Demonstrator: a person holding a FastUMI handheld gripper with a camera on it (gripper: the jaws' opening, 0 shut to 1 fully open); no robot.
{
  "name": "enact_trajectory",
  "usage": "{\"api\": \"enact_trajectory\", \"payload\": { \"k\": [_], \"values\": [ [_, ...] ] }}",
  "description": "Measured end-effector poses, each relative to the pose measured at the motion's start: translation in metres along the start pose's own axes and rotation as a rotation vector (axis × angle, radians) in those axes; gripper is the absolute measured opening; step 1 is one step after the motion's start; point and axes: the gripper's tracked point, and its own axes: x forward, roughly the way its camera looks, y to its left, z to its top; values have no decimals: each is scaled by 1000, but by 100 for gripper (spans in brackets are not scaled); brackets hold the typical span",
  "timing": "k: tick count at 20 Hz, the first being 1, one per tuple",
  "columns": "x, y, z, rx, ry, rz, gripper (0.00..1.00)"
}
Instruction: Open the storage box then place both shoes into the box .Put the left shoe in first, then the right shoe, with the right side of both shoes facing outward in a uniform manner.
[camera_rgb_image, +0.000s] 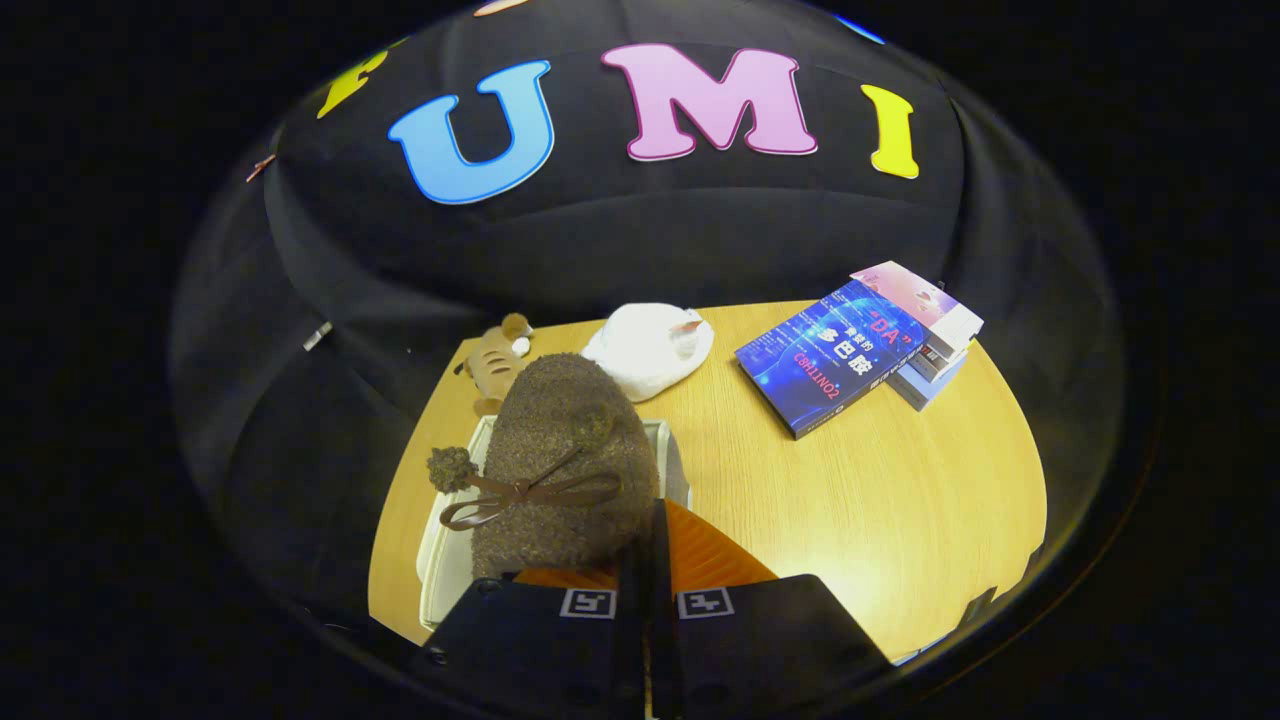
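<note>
A brown fuzzy shoe (560, 460) with a ribbon bow and a pom-pom hangs just ahead of my fingers, toe pointing away from me. My gripper (648, 525) is shut on the shoe's near right edge, with the fingers almost together. Under the shoe lies the white storage box (437, 545), open at the top; its rim shows to the left and right of the shoe. The shoe hides most of the box's inside, so I cannot tell what lies in it.
A striped plush toy (493, 360) lies beyond the box at the round wooden table's (900, 500) far edge. Next to the toy sits a white soft object (648, 348). A blue book (828, 360) and a small stack of books (935, 330) lie far right.
</note>
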Motion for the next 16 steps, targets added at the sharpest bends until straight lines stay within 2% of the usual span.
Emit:
{"api": "enact_trajectory", "payload": {
  "k": [3,6,9,11,13,14,15,16],
  "values": [
    [22,13,-28,-49,46,-62,8],
    [38,8,-54,-100,104,-162,8],
    [47,14,-59,-121,110,-214,9],
    [50,17,-63,-137,113,-225,14],
    [53,23,-69,-138,129,-213,24],
    [53,24,-69,-142,131,-209,31],
    [56,28,-68,-143,120,-196,34],
    [54,31,-62,-157,108,-184,45]
  ]
}}
